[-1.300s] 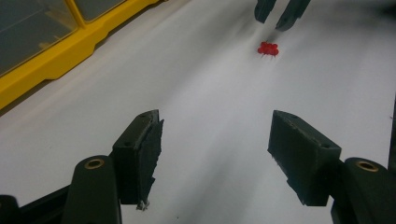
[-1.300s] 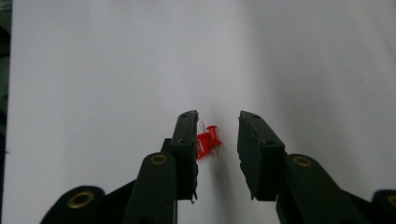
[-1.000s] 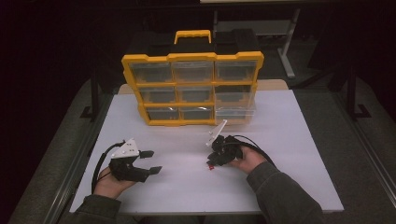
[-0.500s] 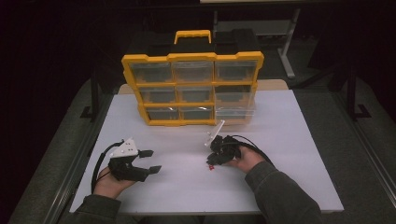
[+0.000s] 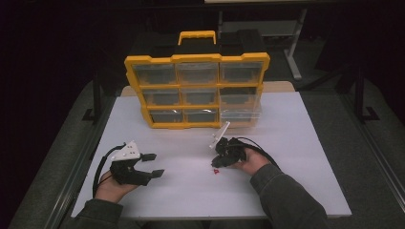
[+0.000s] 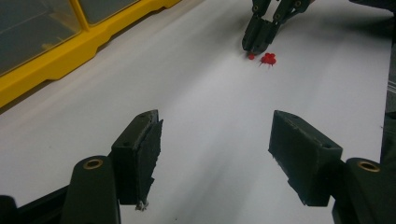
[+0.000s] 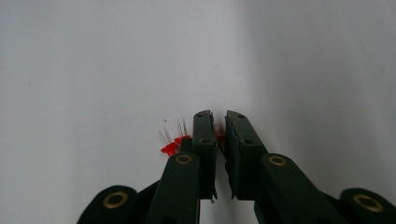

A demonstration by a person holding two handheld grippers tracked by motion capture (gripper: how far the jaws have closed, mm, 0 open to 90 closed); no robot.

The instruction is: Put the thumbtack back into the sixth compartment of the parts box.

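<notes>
On the white table [image 5: 296, 157], a red pushpin [image 7: 218, 136] pinched by the just-closing right gripper [image 7: 220, 122] could be flicked away if gripped off-centre.

The room is dark beyond the white tabletop [image 5: 296, 143]. A grey floor [image 5: 377, 119] lies on both sides, and a metal stand [image 5: 291, 43] rises behind.

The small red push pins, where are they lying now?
The small red push pins lie on the white table, at the right gripper tips, in front of the yellow drawer organizer.
</notes>
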